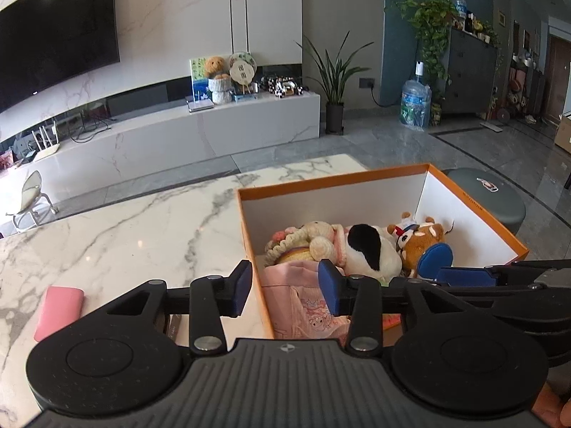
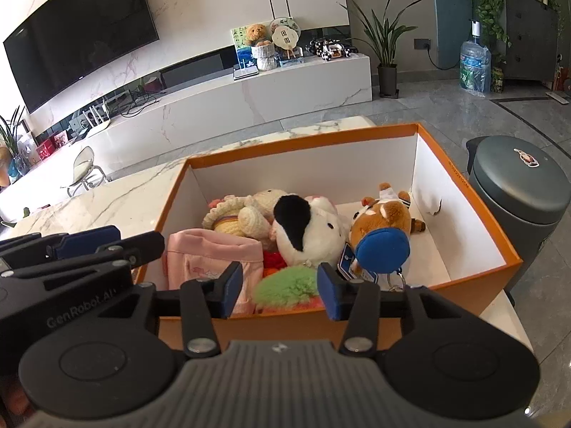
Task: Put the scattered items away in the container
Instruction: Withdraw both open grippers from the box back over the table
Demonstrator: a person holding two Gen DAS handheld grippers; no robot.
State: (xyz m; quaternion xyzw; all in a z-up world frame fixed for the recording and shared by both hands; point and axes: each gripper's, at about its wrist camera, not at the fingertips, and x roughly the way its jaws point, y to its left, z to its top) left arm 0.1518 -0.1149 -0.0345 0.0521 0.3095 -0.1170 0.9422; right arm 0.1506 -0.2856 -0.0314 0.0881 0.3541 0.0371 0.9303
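we hold both grippers by the orange box (image 2: 474,278), and the toys sit inside it. the right gripper (image 2: 276,290) is spread wide with nothing in it, just over the green fluffy toy (image 2: 285,289). the left gripper (image 1: 285,285) is spread too, across the box wall. one pink case (image 1: 59,312) lies on the marble table (image 1: 125,221). we think it goes next, and we must lift it over the wall.

Marble wall (image 1: 171,18), grey tiled floor (image 1: 410,142)
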